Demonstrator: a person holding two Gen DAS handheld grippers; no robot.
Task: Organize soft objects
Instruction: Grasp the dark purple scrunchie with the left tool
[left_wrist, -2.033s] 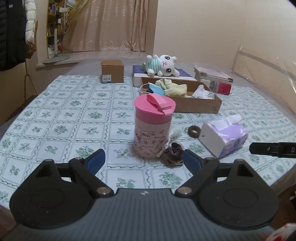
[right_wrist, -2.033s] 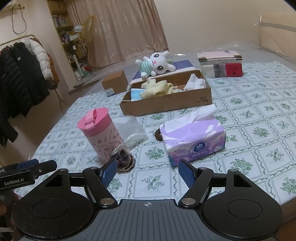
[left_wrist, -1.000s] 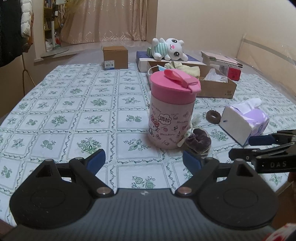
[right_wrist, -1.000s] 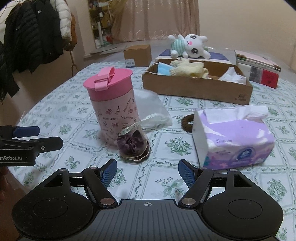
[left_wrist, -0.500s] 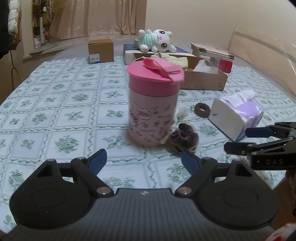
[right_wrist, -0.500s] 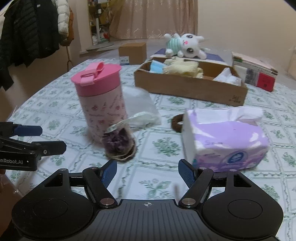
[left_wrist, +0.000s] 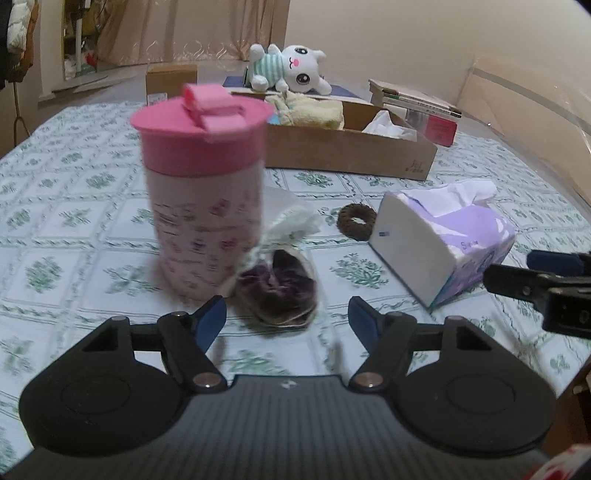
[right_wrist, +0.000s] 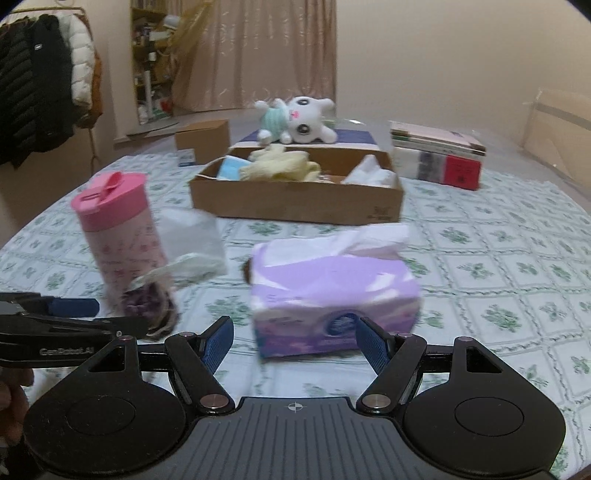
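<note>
A dark purple scrunchie in a clear bag lies against a pink lidded tumbler. My left gripper is just short of the bag with its jaws closing; the bag sits ahead between the blue tips, untouched. A purple tissue pack lies right in front of my right gripper, which is open, its tips flanking the pack's near end without pressing. A brown scrunchie lies between the tumbler and the tissue pack. The right gripper shows at the left wrist view's right edge.
A shallow cardboard box behind holds a yellow cloth, a blue mask and white tissue. A white plush toy, a stack of books and a small carton lie further back. A crumpled plastic bag is beside the tumbler.
Both grippers moved in: the left onto the bagged scrunchie, its jaws narrower than before; the right onto the tissue pack, which now fills the space ahead of its tips.
</note>
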